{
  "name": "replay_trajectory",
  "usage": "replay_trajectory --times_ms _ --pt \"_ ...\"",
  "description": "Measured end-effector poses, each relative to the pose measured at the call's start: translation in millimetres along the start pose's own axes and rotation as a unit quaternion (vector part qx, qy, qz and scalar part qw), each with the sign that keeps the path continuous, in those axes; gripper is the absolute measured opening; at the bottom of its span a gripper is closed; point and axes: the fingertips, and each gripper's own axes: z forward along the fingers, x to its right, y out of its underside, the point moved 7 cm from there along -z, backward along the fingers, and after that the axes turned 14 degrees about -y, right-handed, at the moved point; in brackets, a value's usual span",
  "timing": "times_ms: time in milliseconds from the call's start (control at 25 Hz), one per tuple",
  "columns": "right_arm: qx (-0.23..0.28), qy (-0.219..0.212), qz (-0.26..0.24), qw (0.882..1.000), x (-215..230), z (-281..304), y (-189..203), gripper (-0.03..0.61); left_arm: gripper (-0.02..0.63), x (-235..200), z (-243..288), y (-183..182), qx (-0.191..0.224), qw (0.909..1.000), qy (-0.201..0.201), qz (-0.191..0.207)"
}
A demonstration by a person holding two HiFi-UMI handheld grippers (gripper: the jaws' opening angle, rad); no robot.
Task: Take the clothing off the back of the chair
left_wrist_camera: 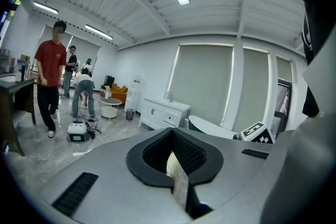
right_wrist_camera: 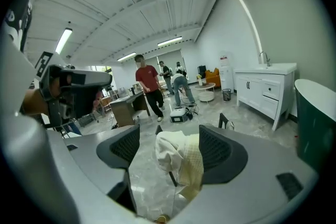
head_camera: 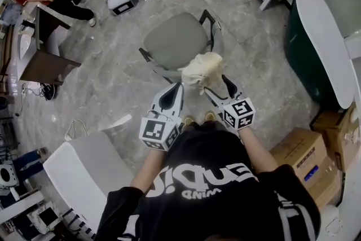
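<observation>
Cream clothing [right_wrist_camera: 178, 162] shows between the wide-open right tongs [right_wrist_camera: 169, 148]; head view shows left tongs [head_camera: 179, 86] closed beside it.

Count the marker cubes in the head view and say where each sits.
2. The left cube rides the left gripper; the right cube rides the right gripper, both just short of the clothing on the chair. None looks hidden.

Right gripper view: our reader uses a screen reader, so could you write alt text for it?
A cream and white cloth garment draped over the back of a grey office chair sits framed between the open tongs of the right gripper. Behind it, a person in a red shirt stands on a marble floor, with a white cabinet at right.
</observation>
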Motion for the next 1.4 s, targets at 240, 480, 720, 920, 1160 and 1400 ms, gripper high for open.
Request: replay_trajectory --times_ms 240,480,720,920,1160,1400 --pt "-0.040 0.016 0.022 0.999 36 18 37 0.301 0.014 2 4 10 -0.017 0.9998 0.001 0.001" --pt "-0.074 0.024 0.020 0.997 58 41 60 0.301 0.014 4 7 17 -0.028 0.9996 0.002 -0.001" --pt "-0.101 0.031 0.025 0.994 78 64 79 0.301 0.014 7 7 17 -0.033 0.9995 0.000 0.002" --pt "-0.120 0.023 0.023 0.992 87 82 89 0.301 0.014 4 5 22 -0.042 0.9991 -0.009 0.001" --pt "-0.126 0.007 0.006 0.992 96 94 91 0.301 0.014 2 7 25 -0.051 0.9985 -0.019 0.001" --pt "-0.128 0.016 0.012 0.992 97 97 90 0.299 0.014 -1 12 23 -0.048 0.9986 -0.022 -0.001"
